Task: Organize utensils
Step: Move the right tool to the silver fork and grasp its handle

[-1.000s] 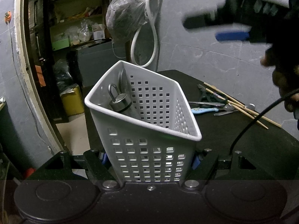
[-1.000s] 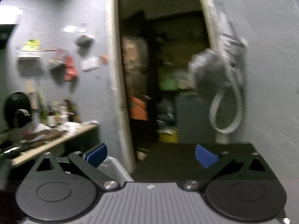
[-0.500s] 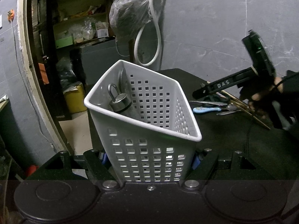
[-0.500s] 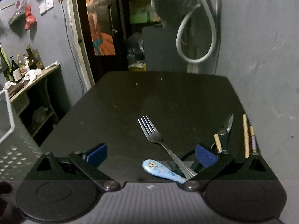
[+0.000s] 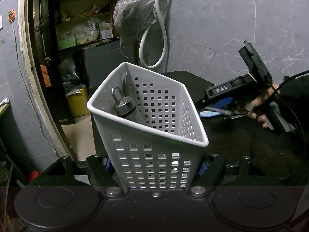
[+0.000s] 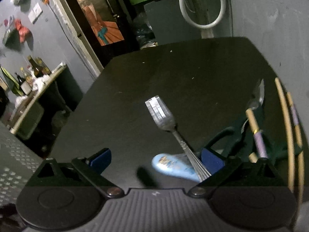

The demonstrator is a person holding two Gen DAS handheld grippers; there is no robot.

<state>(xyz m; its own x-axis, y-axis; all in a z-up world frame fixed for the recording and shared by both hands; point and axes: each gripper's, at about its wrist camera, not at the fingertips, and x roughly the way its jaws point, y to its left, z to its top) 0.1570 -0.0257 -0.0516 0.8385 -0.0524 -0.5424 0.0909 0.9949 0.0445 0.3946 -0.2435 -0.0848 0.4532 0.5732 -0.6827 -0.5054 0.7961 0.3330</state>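
Observation:
My left gripper (image 5: 154,166) is shut on a white perforated basket (image 5: 150,135), which is tilted above the black table. A metal utensil with a ring end (image 5: 123,106) and another metal handle (image 5: 126,79) lean inside it. My right gripper (image 6: 156,160) is open, low over the table (image 6: 173,67). A steel fork (image 6: 164,116) and a light blue spoon (image 6: 173,166) lie between its jaws, close to the right pad (image 6: 211,161). Scissors (image 6: 256,100) and wooden chopsticks (image 6: 285,125) lie to the right. In the left wrist view a hand holds the right gripper (image 5: 216,102) over the blue spoon (image 5: 209,113).
A grey wall borders the table on the right. A white hose (image 5: 154,44) and a bagged bundle (image 5: 133,21) hang behind the table. A dark doorway (image 6: 108,19) opens at the far end, and a side counter with bottles (image 6: 30,77) stands on the left.
The right gripper has swung down from high beside the wall to just above the fork and spoon, still open. The left gripper and basket have stayed put.

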